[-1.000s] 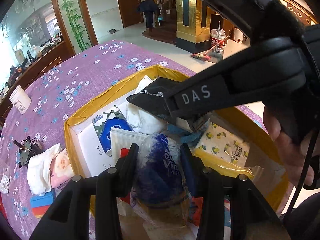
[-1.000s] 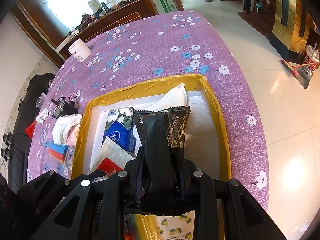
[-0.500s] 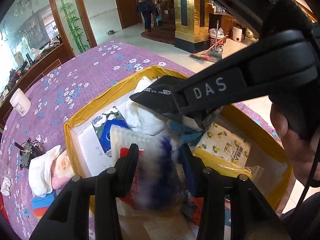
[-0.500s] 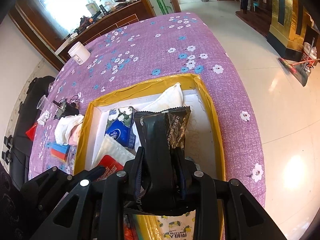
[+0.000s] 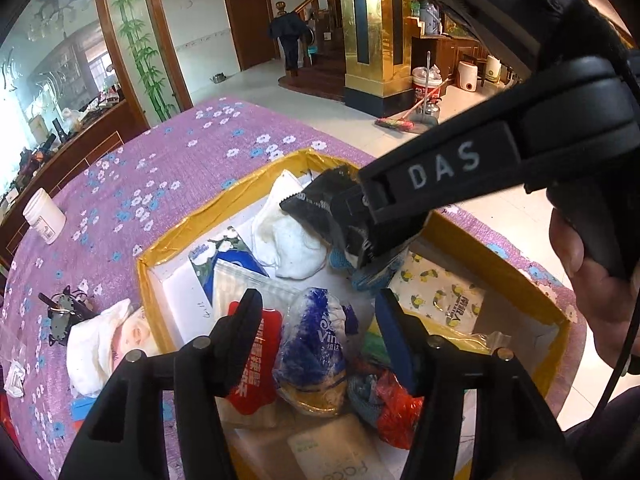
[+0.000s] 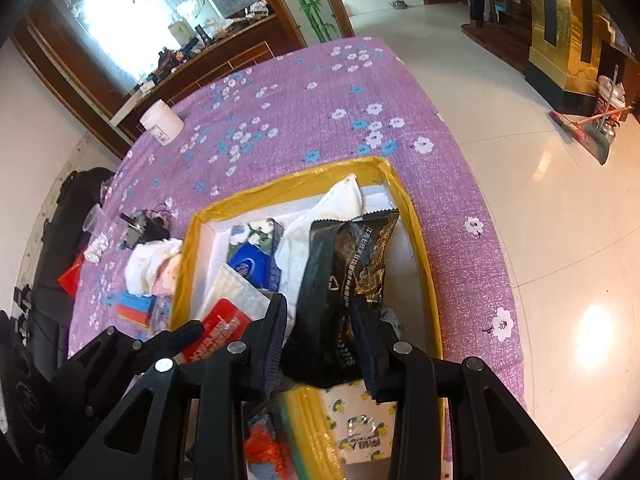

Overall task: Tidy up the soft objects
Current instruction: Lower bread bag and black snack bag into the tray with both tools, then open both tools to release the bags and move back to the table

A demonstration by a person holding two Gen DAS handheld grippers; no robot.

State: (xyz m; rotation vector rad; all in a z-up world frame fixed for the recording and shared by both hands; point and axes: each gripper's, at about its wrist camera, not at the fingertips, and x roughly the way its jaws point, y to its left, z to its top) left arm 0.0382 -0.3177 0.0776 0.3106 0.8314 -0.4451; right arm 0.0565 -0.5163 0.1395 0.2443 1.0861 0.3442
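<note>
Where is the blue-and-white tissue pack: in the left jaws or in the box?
In the box. The tissue pack lies on other packets; the opening left gripper's jaws stand clear of it.

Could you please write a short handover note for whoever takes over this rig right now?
Left gripper: jaws opening, the blue-and-white tissue pack lies loose between them in the yellow-rimmed box.
Right gripper: jaws opening, but the black snack packet is still pinched above the box.
Done: tissue pack and several soft items are inside.
Left: drop the packet; the white cloth bundle remains on the tablecloth beside the box.
</note>
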